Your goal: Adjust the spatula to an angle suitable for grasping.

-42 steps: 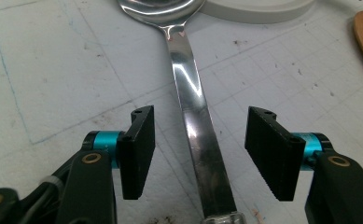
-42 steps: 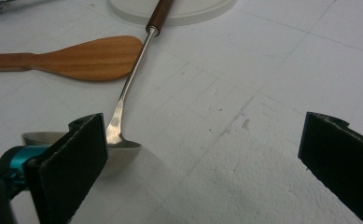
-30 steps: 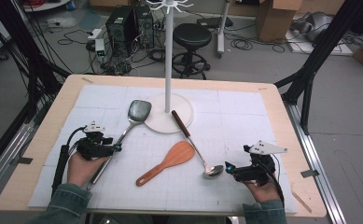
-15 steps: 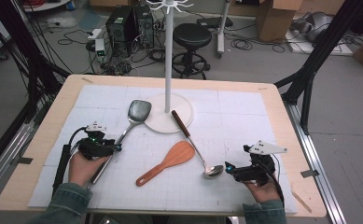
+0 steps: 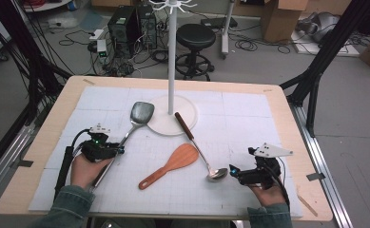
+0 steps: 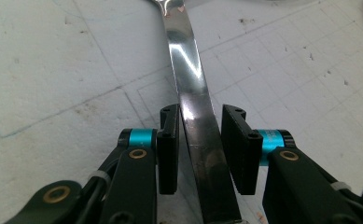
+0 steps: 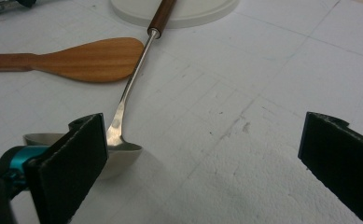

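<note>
Left gripper view: steel spatula handle running up between the pads of the left hand-held gripper, jaws just been closing, near pad at or almost on the metal, far pad with a thin gap left, so not yet a firm clamp. Likely trouble from here: polished, narrow strip lying flat on the worktop, easy to squirt sideways or twist under uneven pad pressure; grip set low on the handle, far from the broad blade ahead of the jaws, so a lift could let the heavy end droop and pivot; pad edges could also snag the foam surface. Look of the thing: mirror-bright handle with glare streaks, slightly widening toward the gripper. High view: same spatula stretching ahead and right of the left hand-held gripper, blade just beside the white stand base. Right gripper view: right hand-held gripper spread wide, nothing between the jaws, ladle bowl just beside its left pad, wooden spatula farther ahead
</note>
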Action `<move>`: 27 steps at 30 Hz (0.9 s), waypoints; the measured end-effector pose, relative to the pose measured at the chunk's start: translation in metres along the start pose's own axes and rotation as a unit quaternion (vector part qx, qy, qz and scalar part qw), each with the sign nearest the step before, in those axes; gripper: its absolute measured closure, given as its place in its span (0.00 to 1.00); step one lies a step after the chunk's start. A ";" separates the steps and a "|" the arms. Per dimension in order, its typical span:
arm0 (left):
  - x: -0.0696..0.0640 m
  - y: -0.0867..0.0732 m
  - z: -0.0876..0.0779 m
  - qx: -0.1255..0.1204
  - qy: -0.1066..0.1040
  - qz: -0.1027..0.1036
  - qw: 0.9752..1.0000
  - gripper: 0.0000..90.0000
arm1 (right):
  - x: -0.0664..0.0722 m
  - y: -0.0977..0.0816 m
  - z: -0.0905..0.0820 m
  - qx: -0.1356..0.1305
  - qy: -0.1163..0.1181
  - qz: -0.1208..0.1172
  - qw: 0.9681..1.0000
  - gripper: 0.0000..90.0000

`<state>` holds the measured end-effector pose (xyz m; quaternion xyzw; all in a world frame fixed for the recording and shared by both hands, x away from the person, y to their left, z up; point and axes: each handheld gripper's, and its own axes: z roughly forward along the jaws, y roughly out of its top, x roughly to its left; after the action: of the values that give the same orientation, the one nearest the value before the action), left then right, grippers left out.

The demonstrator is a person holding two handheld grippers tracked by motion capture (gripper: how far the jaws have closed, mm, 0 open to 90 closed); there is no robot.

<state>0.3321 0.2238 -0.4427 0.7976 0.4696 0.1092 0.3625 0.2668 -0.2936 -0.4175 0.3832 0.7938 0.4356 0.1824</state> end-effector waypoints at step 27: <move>0.006 -0.004 -0.013 0.025 0.025 0.026 0.999 0.82 | 0.000 0.000 -0.001 0.000 0.000 -0.003 1.000 0.01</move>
<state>0.3256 0.2363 -0.4372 0.8153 0.4604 0.1267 0.3275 0.2658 -0.2938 -0.4173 0.3810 0.7948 0.4353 0.1835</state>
